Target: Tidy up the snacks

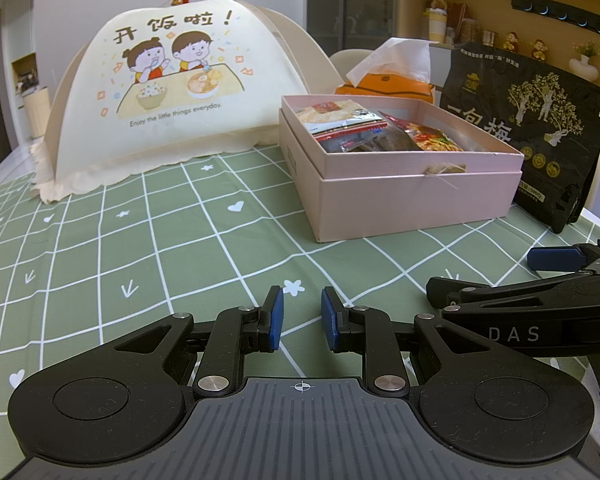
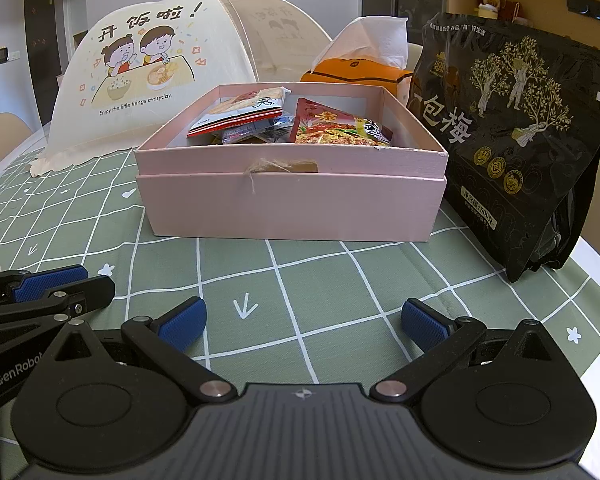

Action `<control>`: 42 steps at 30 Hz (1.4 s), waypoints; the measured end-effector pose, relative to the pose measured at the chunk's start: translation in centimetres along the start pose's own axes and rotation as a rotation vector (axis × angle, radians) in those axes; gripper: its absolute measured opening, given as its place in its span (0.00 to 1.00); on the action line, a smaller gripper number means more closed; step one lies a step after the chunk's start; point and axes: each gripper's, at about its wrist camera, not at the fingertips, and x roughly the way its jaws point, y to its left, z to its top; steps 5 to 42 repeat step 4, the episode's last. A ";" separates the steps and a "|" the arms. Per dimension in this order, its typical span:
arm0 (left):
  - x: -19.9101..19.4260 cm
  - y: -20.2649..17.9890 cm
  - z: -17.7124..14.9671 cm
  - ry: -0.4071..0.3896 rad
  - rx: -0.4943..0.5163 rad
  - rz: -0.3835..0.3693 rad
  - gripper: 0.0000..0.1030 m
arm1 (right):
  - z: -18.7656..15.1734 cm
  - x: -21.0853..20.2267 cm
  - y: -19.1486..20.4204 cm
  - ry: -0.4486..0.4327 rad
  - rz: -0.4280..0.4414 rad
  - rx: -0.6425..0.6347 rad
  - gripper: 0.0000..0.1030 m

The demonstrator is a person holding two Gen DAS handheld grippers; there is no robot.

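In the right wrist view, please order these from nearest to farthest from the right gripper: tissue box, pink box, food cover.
From the right gripper:
1. Pink box, straight ahead on the cloth.
2. Tissue box, behind the pink box, slightly right.
3. Food cover, back left; its depth is close to the tissue box's, so their order is uncertain.

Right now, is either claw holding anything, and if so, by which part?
Nothing is held. The left claw and the right claw are both open over the tablecloth, and the snack packets lie in the pink box.

Even, soft indoor light, faint shadows, sharp focus; fisheye bending curves the edges.
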 end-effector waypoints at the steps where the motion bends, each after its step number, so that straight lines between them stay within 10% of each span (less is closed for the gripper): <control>1: 0.0 0.0 0.0 0.000 0.000 0.000 0.24 | 0.0 0.0 0.0 0.000 0.000 0.000 1.00; 42: 0.0 0.0 0.0 0.000 0.000 0.000 0.24 | 0.0 0.0 0.0 0.000 0.000 0.000 1.00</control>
